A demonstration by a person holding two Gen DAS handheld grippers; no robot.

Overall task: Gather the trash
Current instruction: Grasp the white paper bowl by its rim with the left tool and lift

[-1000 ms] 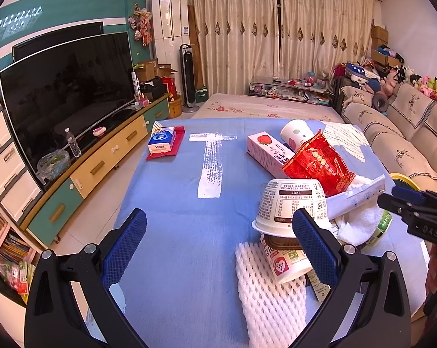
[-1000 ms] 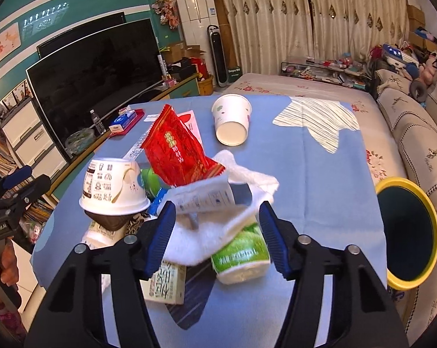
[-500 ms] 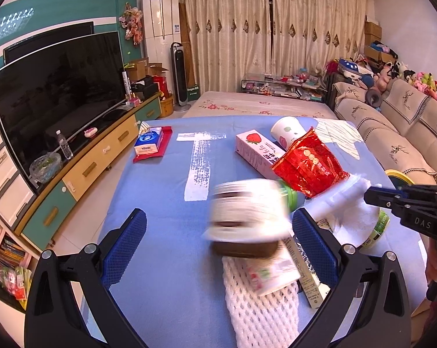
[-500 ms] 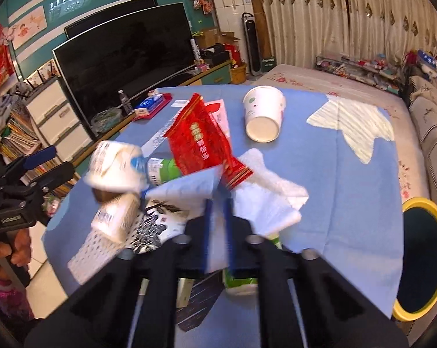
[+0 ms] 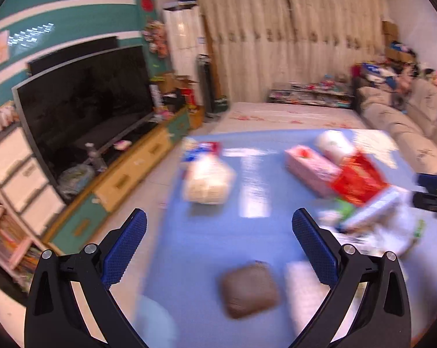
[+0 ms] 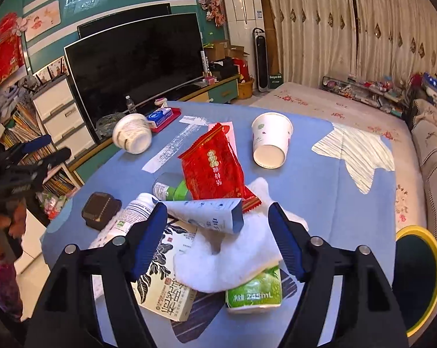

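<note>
Trash lies on a blue table point(image 6: 319, 179): a red snack bag point(image 6: 212, 171), a white paper cup point(image 6: 270, 142) on its side, a white noodle bowl point(image 6: 132, 137) on its side at the far left, a brown lid point(image 6: 101, 210), a tube point(image 6: 209, 214), a white tissue point(image 6: 232, 261), a green cup point(image 6: 254, 293) and a carton point(image 6: 166, 287). My right gripper point(image 6: 218, 233) is open over the tube and tissue. My left gripper point(image 5: 218, 245) is open and empty; its view is blurred, with the bowl point(image 5: 208, 181) and the lid point(image 5: 248, 288) ahead.
A yellow-rimmed bin point(image 6: 418, 278) stands on the floor right of the table. A pink carton point(image 5: 311, 169) lies on the table. A TV point(image 6: 137, 58) on a cabinet runs along the left. A sofa point(image 6: 433, 150) is at the right.
The noodle bowl has rolled off the pile to the far left of the table, and the brown lid now lies apart. My right gripper shut half a second ago and has opened again.
</note>
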